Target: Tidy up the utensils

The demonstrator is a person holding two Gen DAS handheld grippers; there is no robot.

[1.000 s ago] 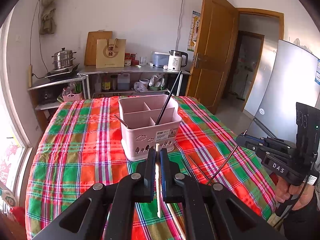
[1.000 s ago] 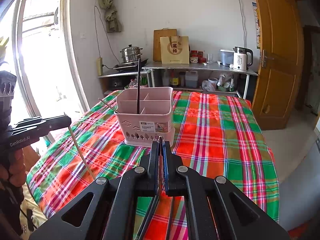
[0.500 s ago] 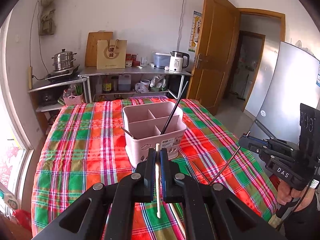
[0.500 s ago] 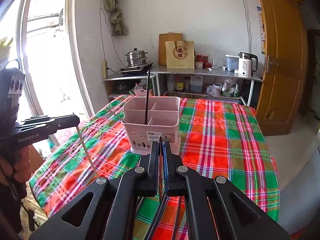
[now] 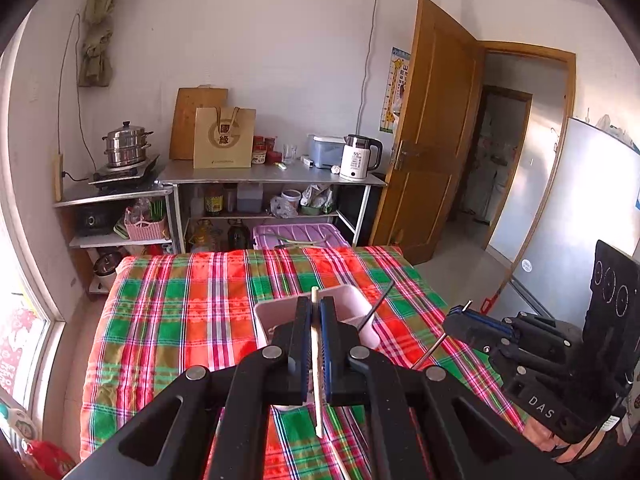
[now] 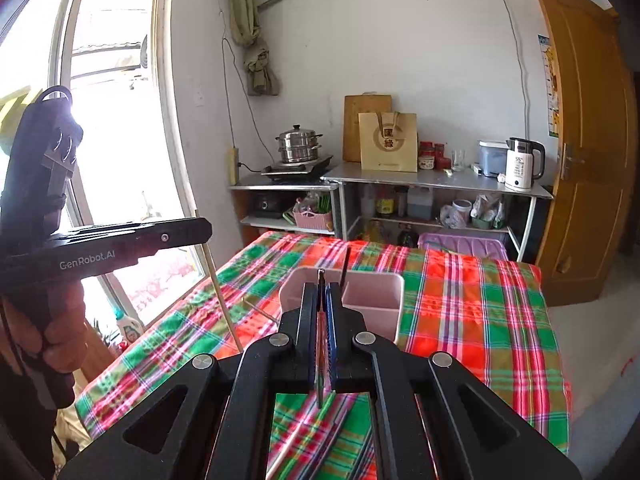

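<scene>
Left hand-held gripper (image 5: 316, 312) clamps a pale wooden chopstick (image 5: 317, 364), upright between its fingers, over a pink plastic divided utensil caddy (image 5: 360, 304) on the red-green plaid-covered counter (image 5: 180, 320). A dark chopstick (image 5: 376, 306) leans in the caddy. Right hand-held gripper (image 5: 460, 316) pinches a thin metal chopstick (image 5: 430, 352).

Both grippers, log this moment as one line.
left gripper: shut on wooden chopstick | right gripper: shut on metal chopstick | pink caddy: ahead
</scene>
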